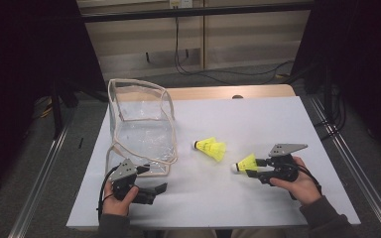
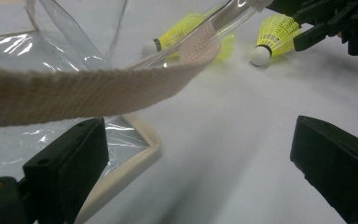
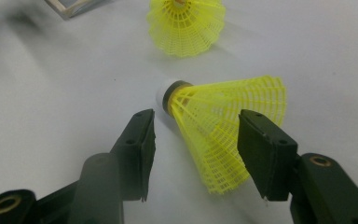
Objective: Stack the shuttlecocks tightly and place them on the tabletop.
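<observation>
On your left, the clear plastic pouch with cream fabric trim (image 1: pixel 141 124) stands open-mouthed near the table's left edge, and your left gripper (image 1: pixel 155 190) waits just in front of it with its jaws spread wide and nothing between them. In the left gripper view the cream woven strap (image 2: pixel 88 91) of the pouch crosses just above those jaws. Get one jaw under that strap or the rim before you close, so the mouth is held open for what comes next.

In the middle of the white table sheet (image 1: pixel 258 119) lies the far yellow plastic shuttlecock (image 1: pixel 211 147), lying on its side, apart from both tools. Leave it for later.

On your right, the near yellow mesh shuttlecock with a white cork tip (image 3: pixel 223 126) lies on its side between the jaws of your right gripper (image 3: pixel 196 151), tip pointing towards the pouch. The jaws stand about half open; the right pad looks to sit at the skirt while the left one is clear of it, though from this angle I cannot be sure of any contact. The skirt is light and springy, so close gently and low, nearer the dark band behind the cork, where it is stiffer. Squeeze only until it stops slipping; a hard pinch will crush the mesh or flick it away.
</observation>
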{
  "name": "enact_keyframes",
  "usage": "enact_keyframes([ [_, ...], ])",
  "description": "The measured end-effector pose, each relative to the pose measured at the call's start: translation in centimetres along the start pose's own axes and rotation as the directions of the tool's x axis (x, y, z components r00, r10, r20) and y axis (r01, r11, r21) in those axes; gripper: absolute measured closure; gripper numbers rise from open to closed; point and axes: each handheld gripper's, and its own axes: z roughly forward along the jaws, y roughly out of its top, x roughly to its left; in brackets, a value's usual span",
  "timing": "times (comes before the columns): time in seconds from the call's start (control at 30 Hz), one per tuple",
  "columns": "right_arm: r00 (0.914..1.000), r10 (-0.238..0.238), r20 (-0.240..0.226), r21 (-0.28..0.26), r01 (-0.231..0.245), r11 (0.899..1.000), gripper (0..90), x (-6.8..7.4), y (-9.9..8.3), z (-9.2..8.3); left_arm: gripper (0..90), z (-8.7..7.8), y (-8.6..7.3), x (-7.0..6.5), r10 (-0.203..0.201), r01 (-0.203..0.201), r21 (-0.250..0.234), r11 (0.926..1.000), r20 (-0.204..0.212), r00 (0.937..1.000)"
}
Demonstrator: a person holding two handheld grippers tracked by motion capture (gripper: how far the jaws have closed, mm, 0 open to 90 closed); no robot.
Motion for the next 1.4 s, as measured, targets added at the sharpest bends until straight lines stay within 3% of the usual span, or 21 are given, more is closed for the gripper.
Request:
enact_keyframes([
  [0.47, 0.9999, -0.005, -0.009, 0.016, 0.005, 1.0, 57.1, 0.1, -0.1, 0.4, 4.3, 0.0, 0.0, 0.0, -0.001, 0.001, -0.002, 1.0, -0.002, 1.0],
  [1.4, 0.9992, -0.036, -0.014, 0.024, 0.037, 0.999, 67.1, 0.5, 0.1, 1.3, 4.3, 0.0, 0.0, 0.0, 0.001, -0.001, -0.001, 1.0, -0.001, 1.0],
])
